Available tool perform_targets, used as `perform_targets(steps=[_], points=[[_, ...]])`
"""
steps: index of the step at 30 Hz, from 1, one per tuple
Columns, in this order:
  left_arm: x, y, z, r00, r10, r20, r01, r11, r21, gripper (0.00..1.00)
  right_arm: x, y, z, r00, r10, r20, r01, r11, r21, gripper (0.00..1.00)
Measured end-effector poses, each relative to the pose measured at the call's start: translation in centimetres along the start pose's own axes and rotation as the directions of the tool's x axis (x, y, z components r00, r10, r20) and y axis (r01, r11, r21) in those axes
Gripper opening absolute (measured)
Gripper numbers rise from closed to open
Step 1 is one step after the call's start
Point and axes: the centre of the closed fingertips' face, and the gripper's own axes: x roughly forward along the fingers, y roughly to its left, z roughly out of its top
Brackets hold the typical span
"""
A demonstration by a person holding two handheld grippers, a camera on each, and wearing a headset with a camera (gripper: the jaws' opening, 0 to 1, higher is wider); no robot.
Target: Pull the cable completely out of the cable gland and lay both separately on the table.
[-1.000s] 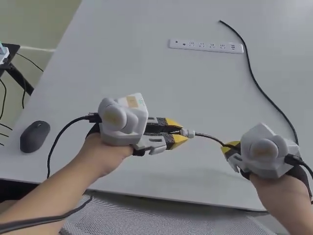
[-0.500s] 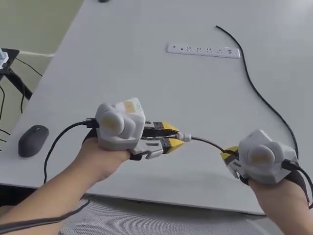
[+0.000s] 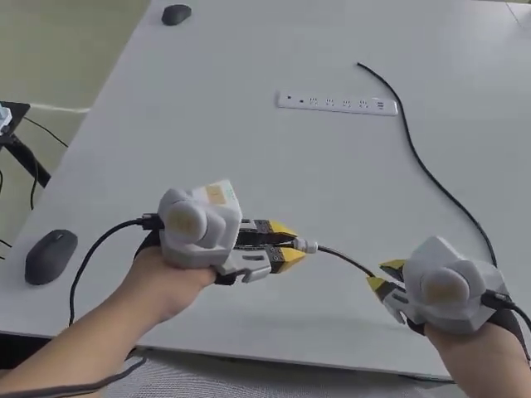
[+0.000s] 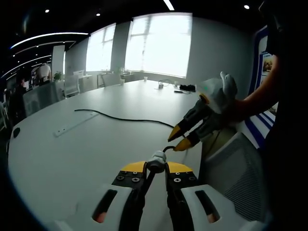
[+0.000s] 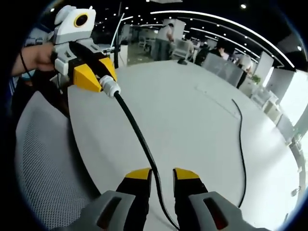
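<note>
The left claw [image 3: 290, 244] is held in a hand [image 3: 170, 282] above the near part of the tabletop [image 3: 249, 141], pointing across toward the right claw [image 3: 385, 276]. Its jaws are clamped on the gland [image 3: 304, 245], whose pale end sticks out just past the yellow tips. In the left gripper view the gland [image 4: 156, 161] sits squeezed between the two tips, touching both.

The cable [image 3: 344, 259] is in the gland. It leaves the gland's outer end and sags slightly on its way to the right claw, clear of the tabletop. In the right gripper view the cable [image 5: 137, 130] runs from the gland [image 5: 109, 87] down between that claw's own jaws. Those jaws stand a little apart, with a gap wider than the cable. The cable lies against one jaw, with space showing beside the other. Gland and cable both hang in the air between the claws, close to the tabletop's near edge.

Farther back a white strip [image 3: 336, 103] lies flat, and a black cord [image 3: 431, 176] trails from near it toward the right edge. A near mouse [image 3: 50, 255] sits by the left edge, and a far mouse [image 3: 176, 14] at the far left corner.
</note>
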Motion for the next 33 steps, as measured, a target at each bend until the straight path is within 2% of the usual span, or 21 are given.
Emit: perform_targets(steps=[1,3,4,5,6,11,16,19,23,30,33], points=[[0.0,0.0,0.0,1.0000,-0.002,-0.004,0.002,1.000,0.005,0.15,-0.4,0.6,0.9,0.9998,0.009,0.016,-0.008,0.998,-0.067,0.16],[0.1,-0.1,-0.1,1.0000,-0.005,-0.009,0.005,1.000,0.007,0.15,-0.8,1.4,2.3,0.9983,0.027,0.051,-0.021,0.992,-0.121,0.18],[0.1,-0.1,-0.1,0.9999,-0.004,-0.009,0.004,1.000,0.006,0.15,-0.9,1.9,2.9,0.9980,0.040,0.049,-0.033,0.990,-0.138,0.18],[0.1,0.0,-0.1,0.9999,-0.004,-0.009,0.004,1.000,0.008,0.15,-0.9,2.2,3.5,0.9971,0.050,0.057,-0.042,0.989,-0.142,0.17],[0.1,0.0,-0.1,0.9999,-0.004,-0.010,0.004,1.000,0.007,0.15,-0.8,2.7,4.7,0.9936,0.070,0.089,-0.055,0.987,-0.154,0.17],[0.2,0.1,-0.1,0.9999,-0.004,-0.009,0.004,1.000,0.003,0.15,0.1,3.2,7.3,0.9897,0.081,0.118,-0.060,0.983,-0.176,0.15],[0.1,0.1,0.0,1.0000,-0.001,-0.009,0.001,1.000,-0.005,0.15,0.5,4.0,7.9,0.9903,0.099,0.097,-0.071,0.963,-0.259,0.15],[0.1,0.0,-0.1,0.9999,-0.008,-0.013,0.008,1.000,-0.003,0.15,0.6,4.3,7.9,0.9878,0.116,0.103,-0.086,0.961,-0.261,0.13],[0.1,-0.1,-0.1,0.9999,-0.006,-0.010,0.005,1.000,-0.009,0.15,0.8,4.9,8.0,0.9855,0.138,0.099,-0.104,0.952,-0.288,0.07],[0.1,-0.1,-0.4,0.9999,-0.005,-0.010,0.005,1.000,-0.014,0.15,1.0,5.5,7.8,0.9846,0.146,0.096,-0.106,0.935,-0.337,0.01],[0.1,-0.2,-0.5,0.9999,-0.005,-0.010,0.005,1.000,-0.015,0.15,1.0,5.5,7.7,0.9846,0.148,0.093,-0.109,0.938,-0.329,0.00]])
